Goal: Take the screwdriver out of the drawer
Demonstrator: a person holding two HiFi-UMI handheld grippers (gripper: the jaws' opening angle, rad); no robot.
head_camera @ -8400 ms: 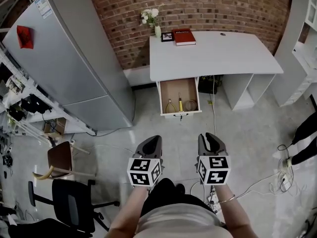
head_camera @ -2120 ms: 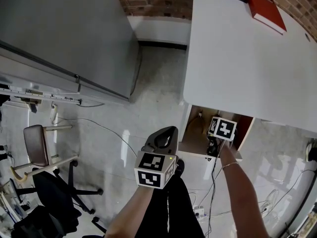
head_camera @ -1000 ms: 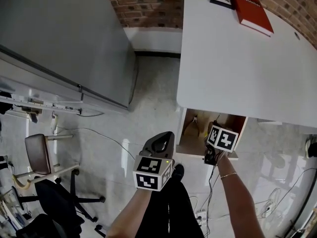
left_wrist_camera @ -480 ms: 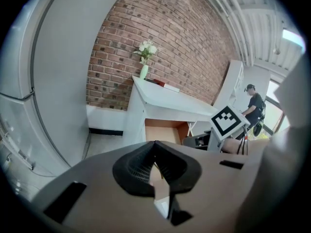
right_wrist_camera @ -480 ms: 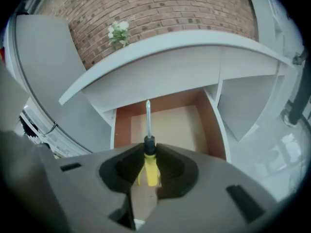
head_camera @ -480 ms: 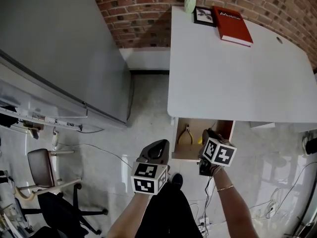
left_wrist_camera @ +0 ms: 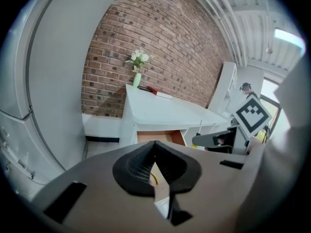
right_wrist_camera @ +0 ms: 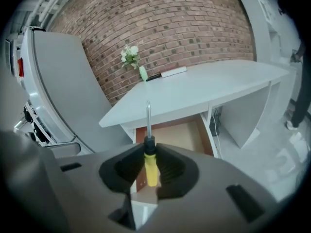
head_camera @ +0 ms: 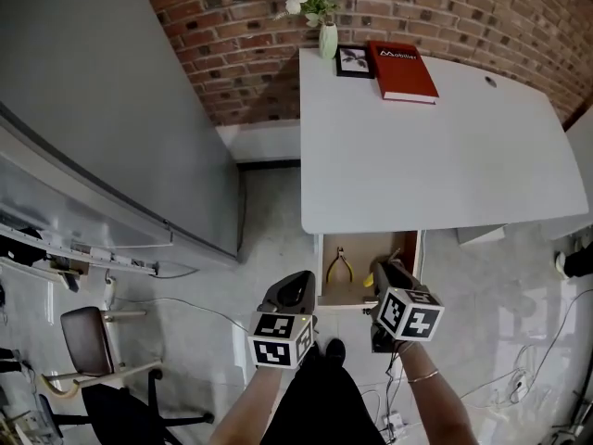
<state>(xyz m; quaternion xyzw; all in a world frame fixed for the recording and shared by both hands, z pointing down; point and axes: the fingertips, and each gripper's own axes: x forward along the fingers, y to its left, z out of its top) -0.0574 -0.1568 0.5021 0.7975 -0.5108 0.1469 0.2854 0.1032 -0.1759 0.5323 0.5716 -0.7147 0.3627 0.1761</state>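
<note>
A screwdriver with a yellow handle and a bare metal shaft sits in my right gripper, which is shut on the handle; the shaft points ahead past the jaw tips. In the head view my right gripper hangs over the front right corner of the open wooden drawer, and the yellow handle shows at its left side. My left gripper hangs over the floor left of the drawer front, jaws together, holding nothing. Yellow-handled pliers lie in the drawer.
The drawer hangs under a white desk against a brick wall, with a red book, a small picture frame and a vase of flowers at the back. A grey fridge stands left. A chair and floor cables are nearby.
Both grippers have risen. The right one has lifted the screwdriver up out of the drawer toward its front edge. The head view now takes in more of the desk top.
</note>
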